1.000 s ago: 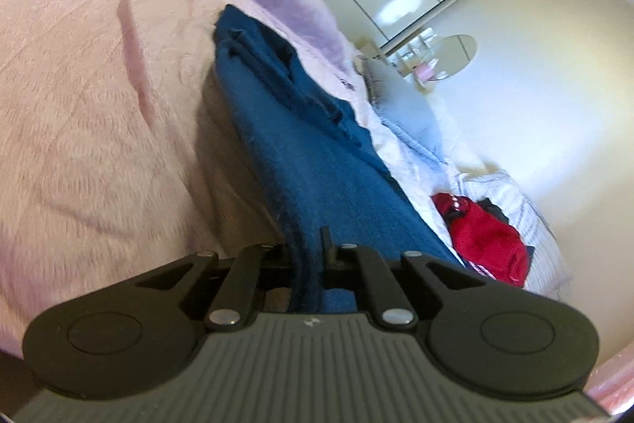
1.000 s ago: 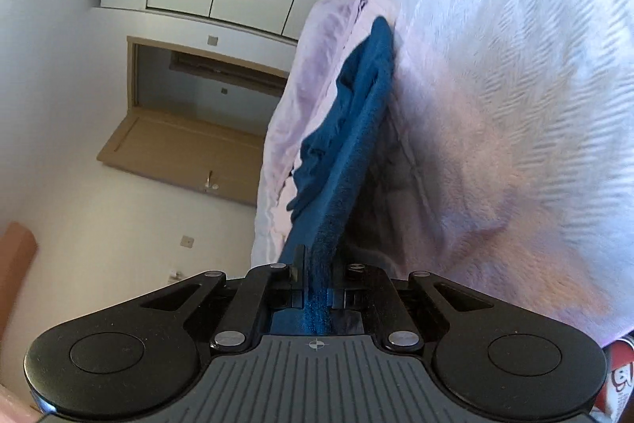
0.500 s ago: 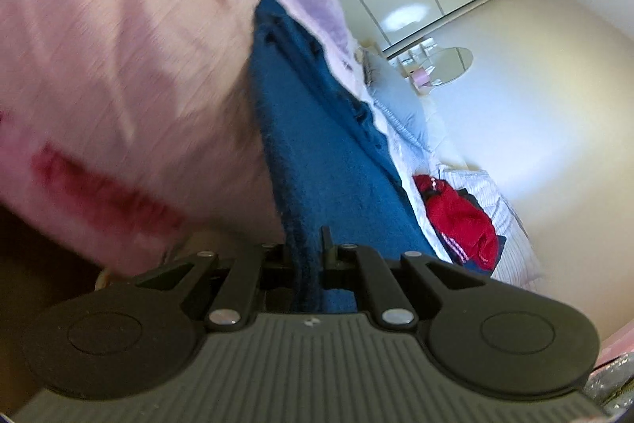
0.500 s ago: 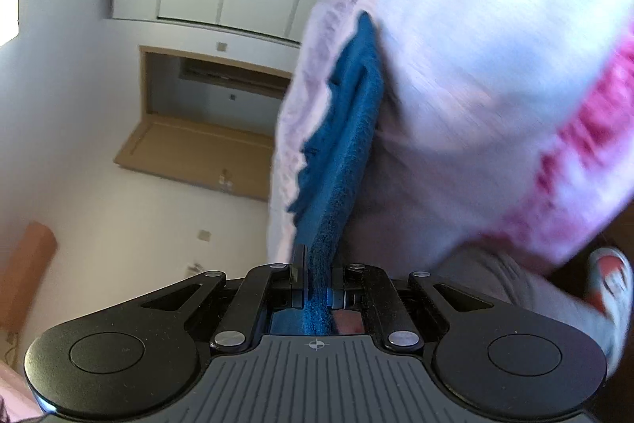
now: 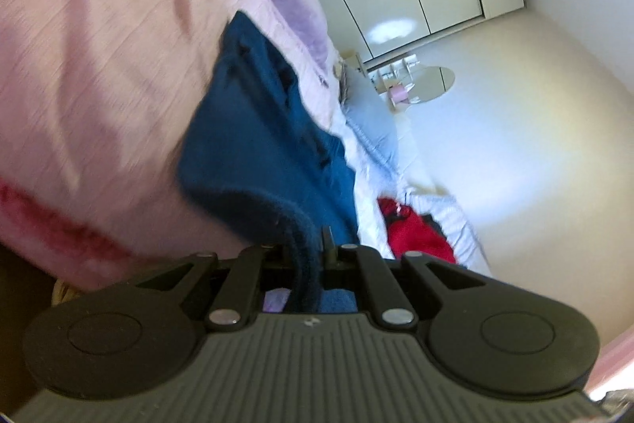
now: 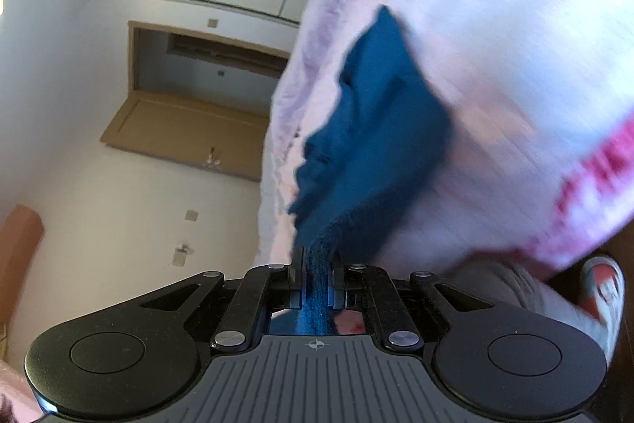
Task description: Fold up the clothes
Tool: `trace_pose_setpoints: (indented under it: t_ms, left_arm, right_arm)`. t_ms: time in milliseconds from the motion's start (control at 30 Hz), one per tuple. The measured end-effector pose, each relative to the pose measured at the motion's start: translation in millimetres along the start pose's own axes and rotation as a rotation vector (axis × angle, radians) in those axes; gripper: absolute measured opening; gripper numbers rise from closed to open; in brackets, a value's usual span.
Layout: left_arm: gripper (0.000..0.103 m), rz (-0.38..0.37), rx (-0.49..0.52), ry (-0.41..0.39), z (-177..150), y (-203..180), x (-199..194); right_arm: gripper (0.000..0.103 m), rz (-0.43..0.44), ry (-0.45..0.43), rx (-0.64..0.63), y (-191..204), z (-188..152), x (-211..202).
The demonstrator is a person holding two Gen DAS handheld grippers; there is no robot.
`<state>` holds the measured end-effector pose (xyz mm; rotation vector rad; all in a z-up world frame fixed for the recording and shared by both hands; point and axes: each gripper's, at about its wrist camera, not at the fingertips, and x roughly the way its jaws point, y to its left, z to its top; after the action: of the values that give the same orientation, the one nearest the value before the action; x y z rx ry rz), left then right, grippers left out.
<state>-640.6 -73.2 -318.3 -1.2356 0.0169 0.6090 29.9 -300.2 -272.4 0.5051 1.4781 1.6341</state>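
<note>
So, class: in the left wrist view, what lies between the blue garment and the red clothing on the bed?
White bedding lies between the blue garment and the red clothing.

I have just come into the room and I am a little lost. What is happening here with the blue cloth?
A person is folding a dark blue garment on a bed with a pink cover. The left gripper and the right gripper are each shut on an edge of it. Red clothes lie further along the bed.
</note>
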Motion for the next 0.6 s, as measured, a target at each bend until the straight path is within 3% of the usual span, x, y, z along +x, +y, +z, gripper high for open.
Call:
trace_pose_setpoints:
  t_ms: [200,300,433,500,600]
  left_arm:
    - [0.006,-0.014,-0.037,0.001,106,-11,88]
    - [0.007,0.021,-0.121,-0.005,160,8,148]
    - [0.008,0.142,-0.169,-0.053,205,31,193]
    - [0.008,0.161,-0.125,-0.059,210,32,193]
    - [0.012,0.210,0.027,-0.022,208,26,191]
  right_arm:
    - [0.007,0.031,-0.019,0.030,21,109,80]
    - [0.009,-0.044,-0.070,0.154,3,168,134]
    - [0.050,-0.196,-0.186,0.357,-45,222,188]
    - [0.051,-0.251,-0.206,0.290,-50,229,193]
    - [0.051,-0.339,-0.203,-0.009,-39,220,190]
